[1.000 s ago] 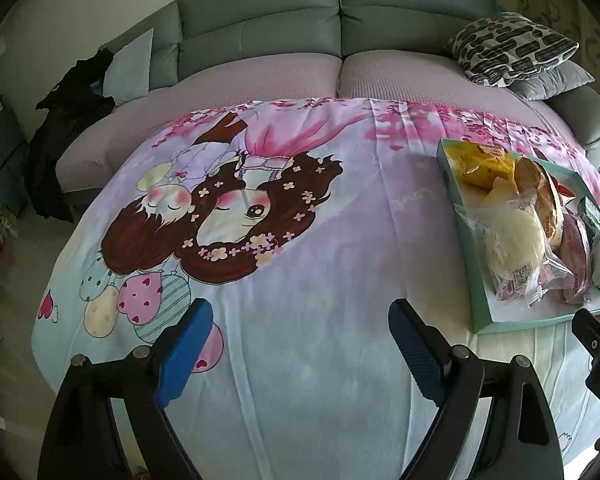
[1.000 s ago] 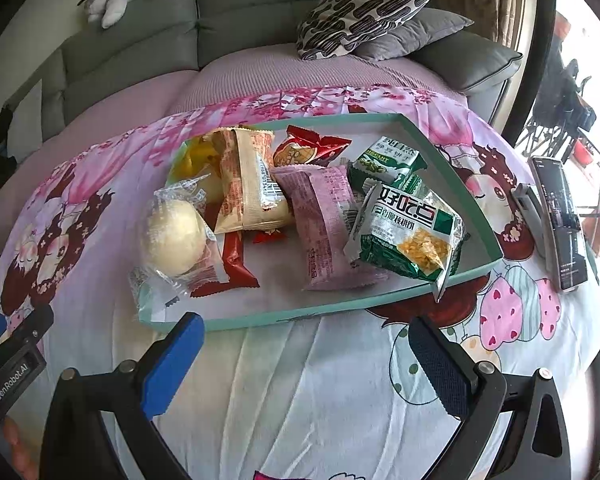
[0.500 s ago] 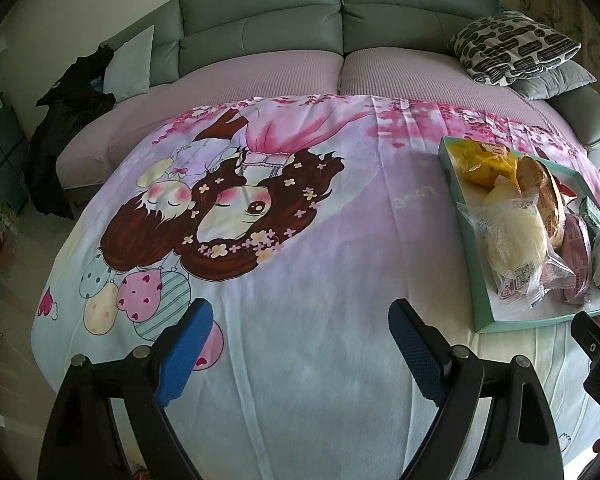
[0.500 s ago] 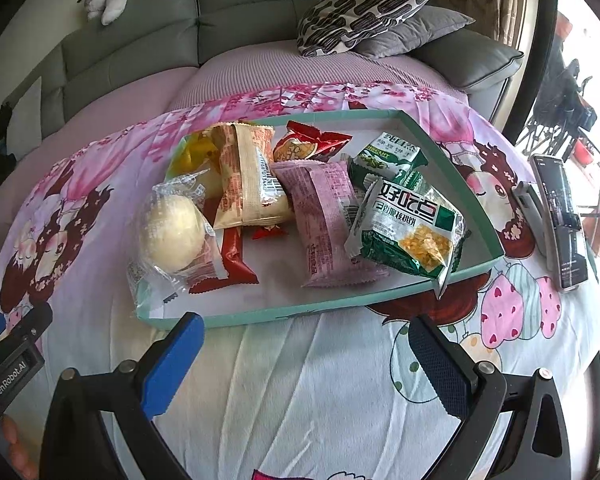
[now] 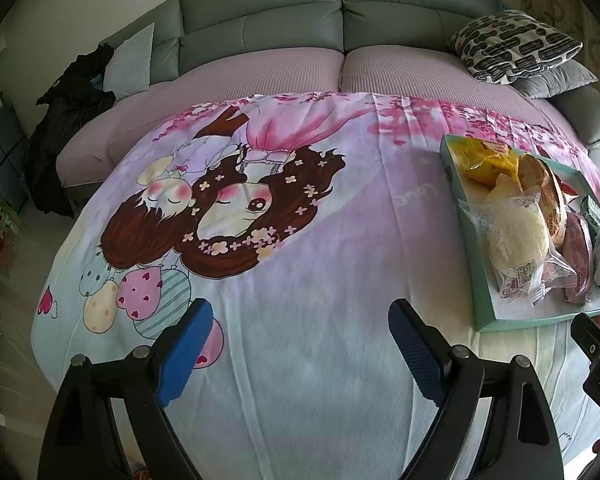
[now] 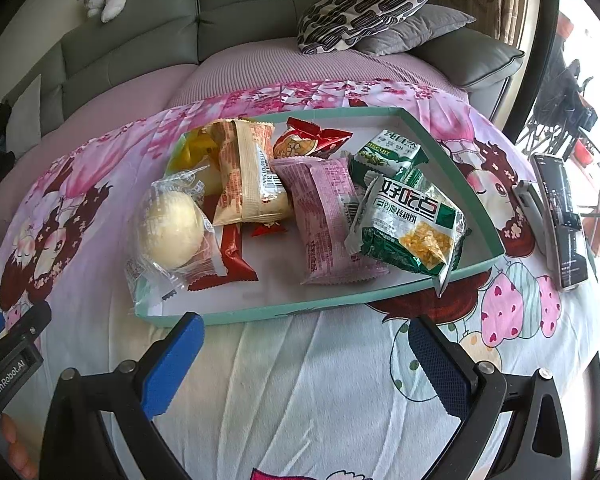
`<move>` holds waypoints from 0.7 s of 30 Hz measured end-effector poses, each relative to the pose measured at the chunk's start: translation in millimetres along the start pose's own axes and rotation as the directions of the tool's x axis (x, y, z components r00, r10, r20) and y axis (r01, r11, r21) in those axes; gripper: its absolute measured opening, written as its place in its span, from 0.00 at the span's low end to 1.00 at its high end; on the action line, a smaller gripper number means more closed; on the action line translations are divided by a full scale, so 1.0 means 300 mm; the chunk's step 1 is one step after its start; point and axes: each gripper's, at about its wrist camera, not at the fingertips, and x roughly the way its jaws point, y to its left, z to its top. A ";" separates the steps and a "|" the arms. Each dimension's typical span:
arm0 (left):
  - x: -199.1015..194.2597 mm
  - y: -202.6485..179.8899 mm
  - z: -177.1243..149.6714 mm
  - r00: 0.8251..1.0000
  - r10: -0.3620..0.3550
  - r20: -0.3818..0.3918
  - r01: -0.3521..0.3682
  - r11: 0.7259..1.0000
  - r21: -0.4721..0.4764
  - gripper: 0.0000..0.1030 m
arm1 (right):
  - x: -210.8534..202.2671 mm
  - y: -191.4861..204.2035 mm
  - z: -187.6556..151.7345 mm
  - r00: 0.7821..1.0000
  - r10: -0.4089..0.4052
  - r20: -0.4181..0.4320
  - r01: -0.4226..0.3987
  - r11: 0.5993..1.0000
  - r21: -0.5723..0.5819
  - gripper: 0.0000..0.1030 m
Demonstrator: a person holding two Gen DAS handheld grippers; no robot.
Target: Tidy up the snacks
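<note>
Crept slightly closer to the tray (image 6: pixel 260 314) over the past second, right gripper (image 6: pixel 304 360), fingers spread wide and holding nothing, just short of the near rim. Left gripper (image 5: pixel 300 344) likewise spread and empty, hovering above bare blanket (image 5: pixel 300 240), tray well off to its right. Snacks heaped inside the tray: bun (image 6: pixel 171 229) at left, pink pack (image 6: pixel 324 216) in the middle, green bag (image 6: pixel 408 228) at right. Phone (image 6: pixel 560 216) beside the tray on the blanket.
</note>
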 end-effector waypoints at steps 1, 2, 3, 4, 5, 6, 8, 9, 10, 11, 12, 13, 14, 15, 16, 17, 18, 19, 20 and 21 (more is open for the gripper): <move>0.000 0.000 0.000 1.000 0.000 0.000 0.000 1.000 0.000 0.87 | 0.000 0.000 0.000 1.000 0.000 0.000 0.000 1.000 0.000 1.00; 0.000 0.000 0.000 1.000 0.000 0.000 0.000 1.000 -0.001 0.87 | 0.000 0.000 0.000 1.000 0.000 0.000 0.000 1.000 0.000 1.00; 0.000 0.000 0.001 1.000 0.000 0.000 0.000 1.000 -0.001 0.87 | 0.000 0.000 0.000 1.000 0.000 0.000 0.000 1.000 0.000 1.00; 0.000 0.001 0.001 1.000 0.000 0.000 0.000 1.000 -0.001 0.87 | 0.001 0.000 0.000 1.000 0.000 0.000 0.000 1.000 0.000 1.00; 0.000 0.000 0.001 1.000 -0.001 0.000 0.001 1.000 -0.001 0.87 | 0.001 0.000 0.000 1.000 0.000 -0.001 0.000 1.000 0.000 1.00; 0.000 0.000 0.002 1.000 -0.001 0.000 0.001 1.000 -0.001 0.87 | 0.001 0.000 0.000 1.000 0.000 -0.001 0.000 1.000 0.000 1.00; 0.000 0.000 0.002 1.000 -0.001 0.000 0.001 1.000 0.000 0.87 | 0.001 -0.001 -0.001 1.000 0.000 -0.001 0.000 1.000 0.000 1.00; 0.000 0.000 0.002 1.000 -0.002 -0.002 0.002 1.000 0.000 0.87 | 0.002 -0.001 0.000 1.000 0.000 -0.001 0.000 1.000 0.000 1.00; 0.000 0.000 0.003 1.000 -0.004 -0.002 0.004 1.000 0.000 0.87 | 0.002 -0.001 0.000 1.000 0.000 -0.001 0.000 1.000 0.000 1.00; 0.002 -0.001 0.001 1.000 -0.005 -0.003 0.005 1.000 0.001 0.87 | 0.002 -0.001 0.000 1.000 0.000 -0.002 0.000 1.000 0.000 1.00; 0.003 -0.001 0.000 1.000 -0.005 -0.003 0.005 1.000 0.001 0.87 | 0.002 -0.001 -0.002 1.000 0.000 -0.003 0.000 1.000 0.000 1.00; 0.003 -0.001 -0.002 1.000 -0.006 -0.004 0.006 1.000 0.001 0.87 | 0.004 -0.002 -0.004 1.000 0.000 -0.003 0.000 1.000 0.001 1.00; 0.003 -0.001 -0.002 1.000 -0.006 -0.003 0.006 1.000 0.001 0.87 | 0.004 -0.002 -0.005 1.000 0.000 -0.004 0.000 1.000 0.001 1.00; 0.003 -0.001 -0.002 1.000 -0.006 -0.003 0.006 1.000 0.001 0.87 | 0.004 -0.003 -0.007 1.000 -0.001 -0.005 0.001 1.000 0.002 1.00; 0.003 -0.001 -0.003 1.000 -0.006 -0.003 0.006 1.000 0.001 0.87 | 0.005 -0.004 -0.005 1.000 -0.001 -0.006 0.001 1.000 0.002 1.00; 0.003 -0.002 -0.003 1.000 -0.005 -0.003 0.005 1.000 0.001 0.87 | 0.005 -0.004 -0.004 1.000 -0.002 -0.006 0.002 1.000 0.002 1.00; 0.002 -0.002 -0.005 1.000 -0.003 -0.002 0.003 1.000 0.000 0.87 | 0.005 -0.005 -0.004 1.000 -0.002 -0.007 0.002 1.000 0.002 1.00; 0.003 -0.002 -0.005 1.000 -0.002 -0.001 0.002 1.000 -0.001 0.87 | 0.005 -0.005 -0.003 1.000 -0.002 -0.007 0.002 1.000 0.002 1.00; 0.004 -0.001 -0.003 1.000 -0.001 -0.001 0.001 1.000 -0.001 0.87 | 0.005 -0.004 -0.001 1.000 -0.002 -0.007 0.002 1.000 0.002 1.00; 0.004 0.000 -0.003 1.000 -0.001 -0.001 0.001 1.000 -0.001 0.87 | 0.005 -0.004 -0.003 1.000 -0.002 -0.007 0.002 1.000 0.001 1.00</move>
